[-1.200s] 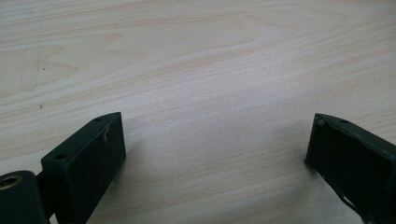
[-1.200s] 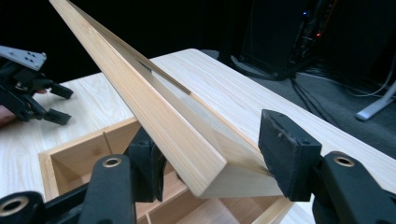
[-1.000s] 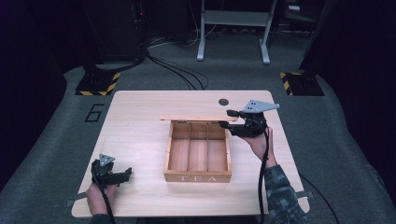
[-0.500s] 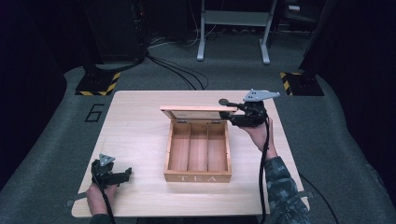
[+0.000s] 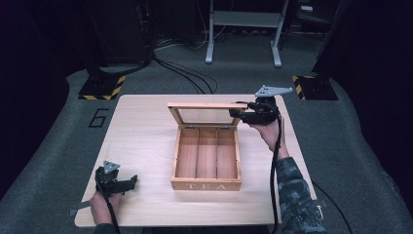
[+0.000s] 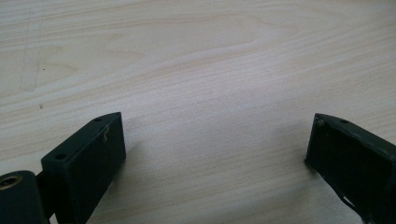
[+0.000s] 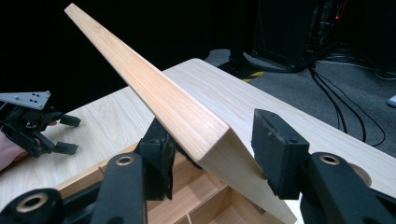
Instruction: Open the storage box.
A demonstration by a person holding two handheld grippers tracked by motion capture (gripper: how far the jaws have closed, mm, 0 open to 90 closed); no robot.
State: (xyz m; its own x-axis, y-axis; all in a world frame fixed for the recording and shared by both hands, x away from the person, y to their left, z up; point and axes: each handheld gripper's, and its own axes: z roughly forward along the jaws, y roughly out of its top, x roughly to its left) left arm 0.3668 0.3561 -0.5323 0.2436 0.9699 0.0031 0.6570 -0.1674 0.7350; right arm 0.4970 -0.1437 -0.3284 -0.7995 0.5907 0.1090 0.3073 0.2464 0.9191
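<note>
— Dark room, grey carpet, cables snaking back to a metal stand, and a pale wooden table [image 5: 146, 126] in the middle with a "6" [image 5: 99, 117] marked on the floor beside it.

— And the open wooden tea box with three compartments [image 5: 206, 161]? It sits right of the table's centre, front wall toward the person, empty as far as I can see.

— Yes. Its glass-paned wooden lid [image 5: 204, 113] is tilted up on the rear hinges, roughly upright. The right claw [image 7: 210, 154] is clamped on the lid's free corner, one pad on each face of the frame.

— How would you say it handles?

— Light and stiff, I'd judge. Thin wood frame, smooth finish, so a bit slippery under hard pads. The pane is the fragile part; I'd keep the grip on the wooden rim, near a corner, never on the glass. The hinges look small, so swing it, don't twist it.

— The other one?

— The left claw [image 5: 127, 183] rests at the near left corner of the table, well apart from the box, jaws spread wide with only bare wood between them.

— Any writing?

— "TEA" [image 5: 207, 186] in pale letters across the box's front wall. There may be a small dark round thing behind the right hand, but I can't make it out.
</note>
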